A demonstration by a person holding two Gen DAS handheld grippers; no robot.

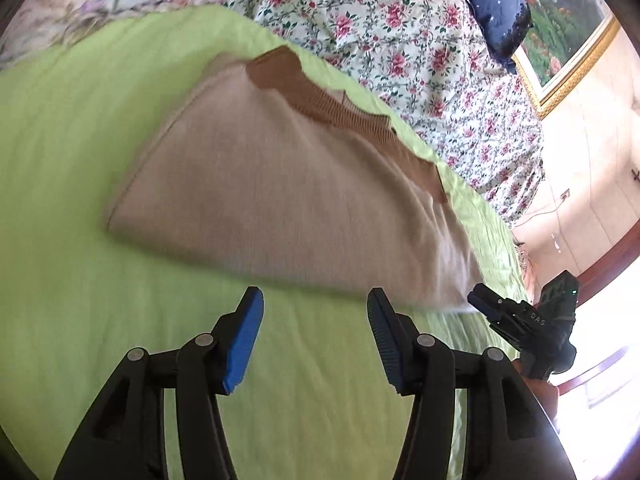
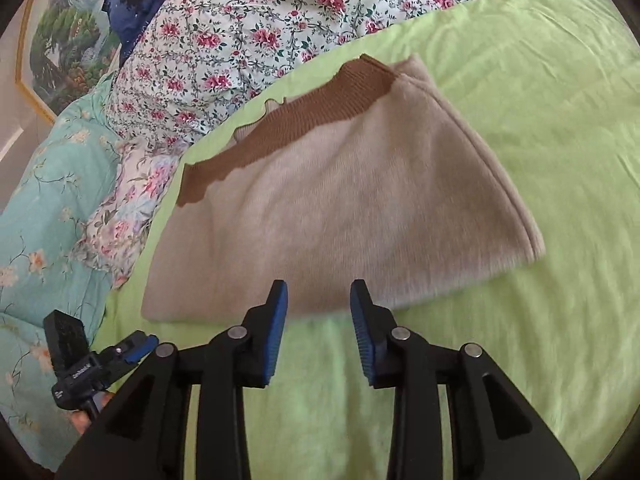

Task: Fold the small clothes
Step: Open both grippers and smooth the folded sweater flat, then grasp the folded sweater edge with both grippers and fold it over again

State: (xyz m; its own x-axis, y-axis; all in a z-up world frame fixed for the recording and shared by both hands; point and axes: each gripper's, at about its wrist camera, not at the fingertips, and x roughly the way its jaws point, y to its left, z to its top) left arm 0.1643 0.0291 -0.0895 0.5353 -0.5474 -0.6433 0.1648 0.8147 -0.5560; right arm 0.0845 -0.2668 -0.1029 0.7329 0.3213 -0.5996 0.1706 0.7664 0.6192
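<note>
A beige knit garment (image 1: pixel 280 184) with a brown ribbed band (image 1: pixel 344 112) lies folded flat on the green sheet (image 1: pixel 80 160). It also shows in the right wrist view (image 2: pixel 340 208), with its brown band (image 2: pixel 288 120) at the far side. My left gripper (image 1: pixel 316 304) is open and empty, just short of the garment's near edge. My right gripper (image 2: pixel 318 296) is open and empty, its fingertips over the near edge of the garment. The right gripper also shows in the left wrist view (image 1: pixel 488 304) at the garment's right corner. The left gripper shows in the right wrist view (image 2: pixel 136 344) at lower left.
A floral quilt (image 1: pixel 400 24) lies bunched along the far side of the sheet. A dark blue pillow (image 1: pixel 492 4) and a framed picture (image 1: pixel 568 32) are beyond it. A teal floral blanket (image 2: pixel 44 208) lies at the left in the right wrist view.
</note>
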